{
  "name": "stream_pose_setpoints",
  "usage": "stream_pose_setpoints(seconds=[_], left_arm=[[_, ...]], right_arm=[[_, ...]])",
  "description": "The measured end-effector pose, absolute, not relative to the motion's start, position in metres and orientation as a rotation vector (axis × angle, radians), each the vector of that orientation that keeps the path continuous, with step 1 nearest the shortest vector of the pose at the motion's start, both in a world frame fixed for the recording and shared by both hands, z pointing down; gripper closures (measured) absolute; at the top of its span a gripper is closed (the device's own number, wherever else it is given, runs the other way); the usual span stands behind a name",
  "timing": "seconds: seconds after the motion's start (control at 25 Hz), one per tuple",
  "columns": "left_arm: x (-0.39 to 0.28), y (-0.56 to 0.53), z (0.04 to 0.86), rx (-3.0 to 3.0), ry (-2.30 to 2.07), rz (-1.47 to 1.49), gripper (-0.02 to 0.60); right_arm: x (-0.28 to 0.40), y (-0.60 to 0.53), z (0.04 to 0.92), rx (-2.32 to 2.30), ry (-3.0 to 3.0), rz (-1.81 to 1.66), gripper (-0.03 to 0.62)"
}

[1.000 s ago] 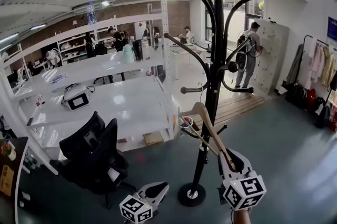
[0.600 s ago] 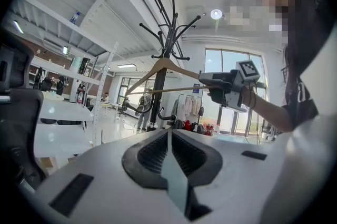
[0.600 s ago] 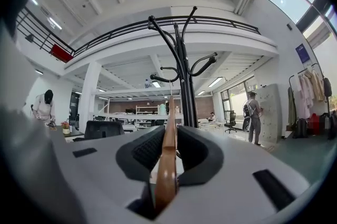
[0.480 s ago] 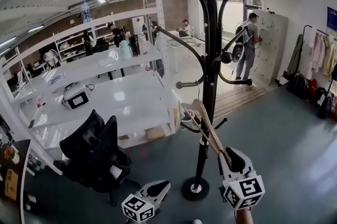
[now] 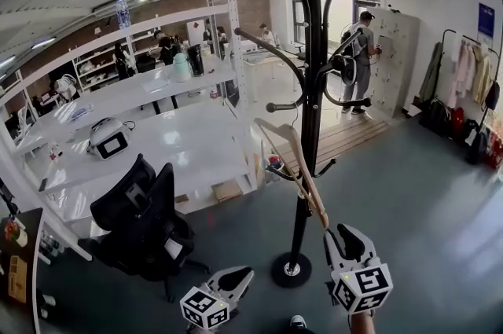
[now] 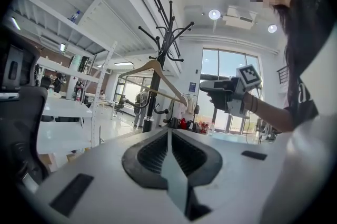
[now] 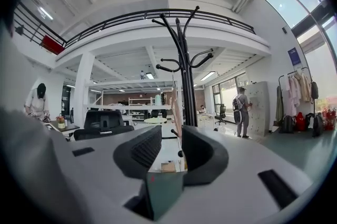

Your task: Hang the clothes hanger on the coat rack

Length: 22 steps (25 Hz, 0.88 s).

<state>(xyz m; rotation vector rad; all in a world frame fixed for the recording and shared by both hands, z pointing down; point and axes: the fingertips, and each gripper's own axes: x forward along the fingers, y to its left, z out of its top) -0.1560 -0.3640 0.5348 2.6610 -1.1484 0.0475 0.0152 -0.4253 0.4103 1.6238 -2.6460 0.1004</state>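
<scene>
The black coat rack (image 5: 313, 89) stands on a round base right in front of me, its curved arms spreading at the top. My right gripper (image 5: 336, 233) is shut on one end of the wooden clothes hanger (image 5: 299, 161). The hanger slants up and left, in front of the pole and below the rack's arms. In the right gripper view the hanger (image 7: 176, 107) shows edge-on between the pads, with the coat rack (image 7: 187, 91) beyond it. My left gripper (image 5: 242, 274) hangs low at the bottom, shut and empty. From the left gripper view I see the hanger (image 6: 152, 66) against the coat rack (image 6: 154, 96).
A black office chair (image 5: 141, 218) stands at the left beside white shelving benches (image 5: 189, 148). A person (image 5: 360, 61) stands at grey lockers behind the rack. A rail of clothes (image 5: 471, 93) and bags is at the far right. The grey floor spreads around the rack's base (image 5: 291, 269).
The right gripper has lifted the hanger higher and a little to the left, nearer the rack's lower arms. The left gripper stays low and shut.
</scene>
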Motion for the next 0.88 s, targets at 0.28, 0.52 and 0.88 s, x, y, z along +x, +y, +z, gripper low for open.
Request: stream_pose_setpoints(seconds=[0.28, 0.52, 0.88], left_arm=[[-0.149, -0.325, 0.549, 2.683, -1.036, 0.078, 0.572], [-0.131, -0.303, 0.538, 2.733, -0.967, 0.042, 0.572], [-0.116, -0.275, 0.512, 2.761, -1.020, 0.006, 0.572]], right_arm=[[0.005, -0.362, 0.444, 1.637, -2.591, 0.159, 0.491], [-0.006, -0.324, 0.461, 1.611, -2.577, 0.212, 0.491], [-0.006, -0.289, 0.459, 1.535, -2.612, 0.211, 0.491]])
